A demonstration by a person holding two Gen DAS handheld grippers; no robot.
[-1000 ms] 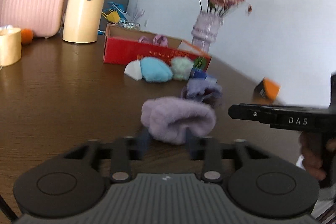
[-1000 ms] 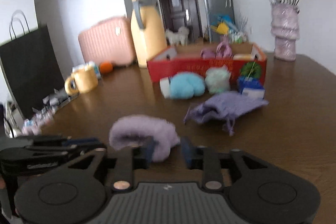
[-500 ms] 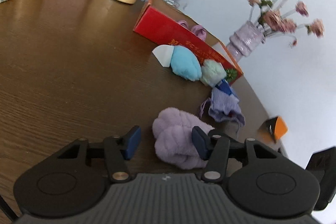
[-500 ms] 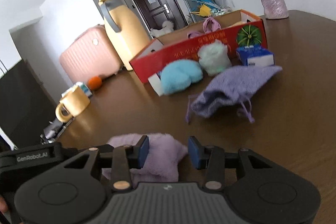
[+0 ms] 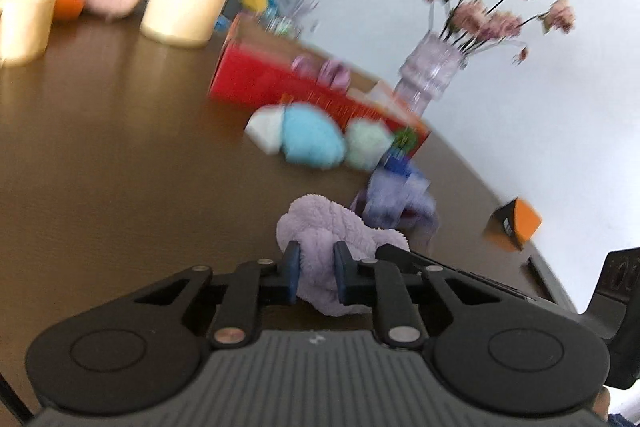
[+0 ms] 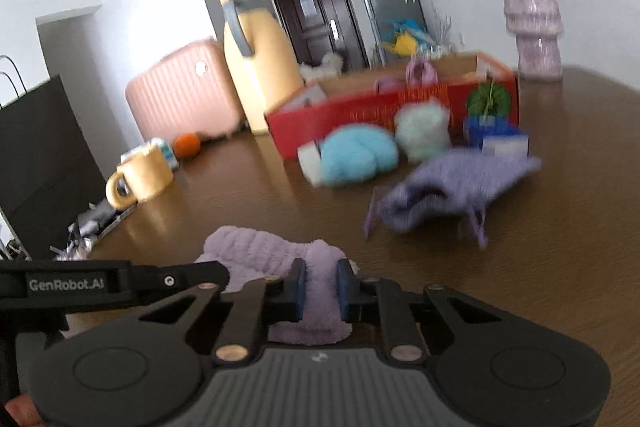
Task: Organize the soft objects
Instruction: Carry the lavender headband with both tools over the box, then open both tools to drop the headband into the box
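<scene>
Worktop [image 6: 560, 267]: a broad brown wooden surface carried everything, with a pink case and a tall yellow jug at the far side.
Red box [image 6: 340, 115]: it stood open-topped near the far edge, likely the place meant for the soft things; its contents were mostly hidden by the wall and blur.
Loose soft things: a blue plush [image 6: 356, 155], a pale green plush [image 6: 422, 131] and a limp purple knit pouch [image 6: 452, 187] lay on the worktop just in front of the box.
Lilac fluffy cloth [image 5: 332, 227]: the task's thing lay bunched on the near worktop, between the two tools.
Left gripper [image 5: 316, 269]: its jaws had just been closing and pinched one fold of the cloth.
Right gripper [image 6: 321, 289]: its jaws had likewise just been closing and pinched another fold, probably so the cloth could be spread or folded between two holds.
Hard to tell: motion blur softened most of the scene; the cloth's underside was hidden behind the jaws.
</scene>
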